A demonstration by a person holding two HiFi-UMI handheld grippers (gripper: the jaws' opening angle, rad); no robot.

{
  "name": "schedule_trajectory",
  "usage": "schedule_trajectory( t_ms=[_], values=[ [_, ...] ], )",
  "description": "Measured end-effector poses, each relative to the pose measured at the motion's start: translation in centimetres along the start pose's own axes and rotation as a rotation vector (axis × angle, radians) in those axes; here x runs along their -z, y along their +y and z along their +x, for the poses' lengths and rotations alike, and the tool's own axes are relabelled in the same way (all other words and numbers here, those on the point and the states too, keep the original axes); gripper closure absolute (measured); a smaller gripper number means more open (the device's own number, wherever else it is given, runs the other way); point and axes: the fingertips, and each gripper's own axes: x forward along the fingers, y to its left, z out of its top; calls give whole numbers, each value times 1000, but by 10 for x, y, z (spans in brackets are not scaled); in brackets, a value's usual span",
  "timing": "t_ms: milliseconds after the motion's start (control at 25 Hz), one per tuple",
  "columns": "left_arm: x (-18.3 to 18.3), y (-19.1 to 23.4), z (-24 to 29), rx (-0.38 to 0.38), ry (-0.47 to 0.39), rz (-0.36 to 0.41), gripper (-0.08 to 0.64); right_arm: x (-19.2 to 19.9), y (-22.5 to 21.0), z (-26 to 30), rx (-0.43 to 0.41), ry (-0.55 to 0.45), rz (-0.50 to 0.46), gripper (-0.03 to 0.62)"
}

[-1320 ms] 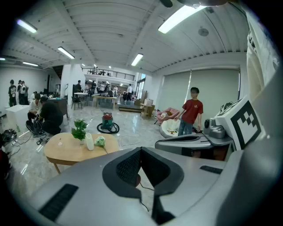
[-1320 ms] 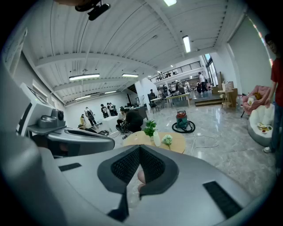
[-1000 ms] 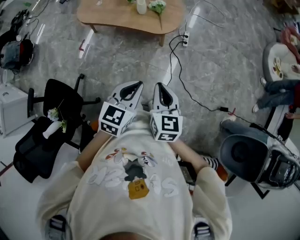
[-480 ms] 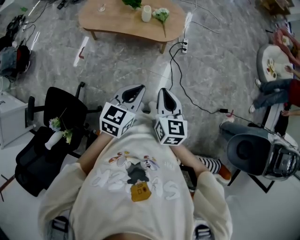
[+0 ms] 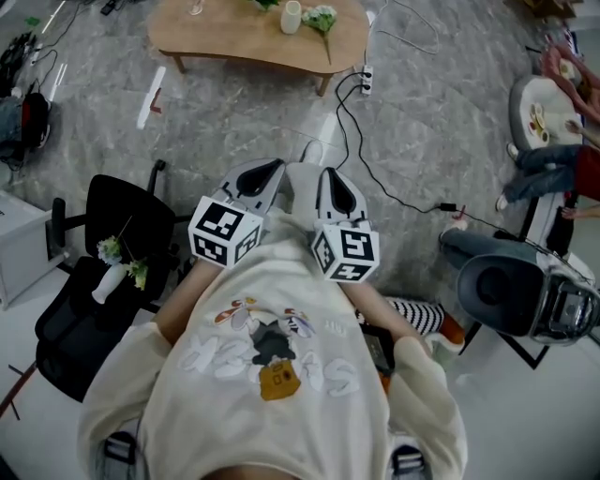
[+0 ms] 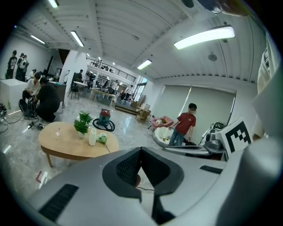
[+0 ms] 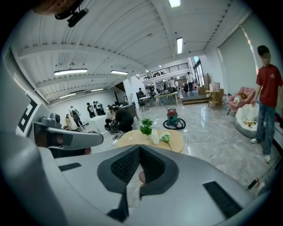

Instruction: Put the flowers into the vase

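Observation:
A white vase (image 5: 292, 16) stands on a low wooden table (image 5: 216, 37) far ahead, and a green-and-white bunch of flowers (image 5: 321, 19) lies next to it. The left gripper view shows the same vase (image 6: 92, 137) and flowers (image 6: 102, 139); the right gripper view shows the vase (image 7: 155, 137) and flowers (image 7: 165, 137) too. I hold my left gripper (image 5: 277, 167) and right gripper (image 5: 324, 173) side by side in front of the chest, well short of the table. Both pairs of jaws meet with nothing between them (image 6: 140, 152) (image 7: 139, 151).
A black chair (image 5: 112, 220) at my left carries another small white vase with flowers (image 5: 111, 274). A black cable (image 5: 375, 178) runs over the marble floor from a power strip (image 5: 367, 75). A grey machine (image 5: 511, 291) stands at my right. A person in red (image 6: 183, 126) stands beyond.
The person has stepped on across the floor, carrying both grippers along. The grippers now stand slightly further apart. Both stay shut and empty.

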Motion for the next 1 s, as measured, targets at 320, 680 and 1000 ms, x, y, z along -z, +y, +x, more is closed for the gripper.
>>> schedule_trajectory(
  t_ms=[320, 680, 1000],
  values=[
    [-33, 47, 40, -51, 21, 18, 557, -30, -15, 62, -30, -1, 32, 587],
    [-74, 84, 136, -28, 73, 3, 557, -75, -74, 149, -53, 3, 49, 586],
    [-139, 115, 235, -59, 121, -21, 557, -139, -134, 231, -133, 53, 12, 588]
  ],
)
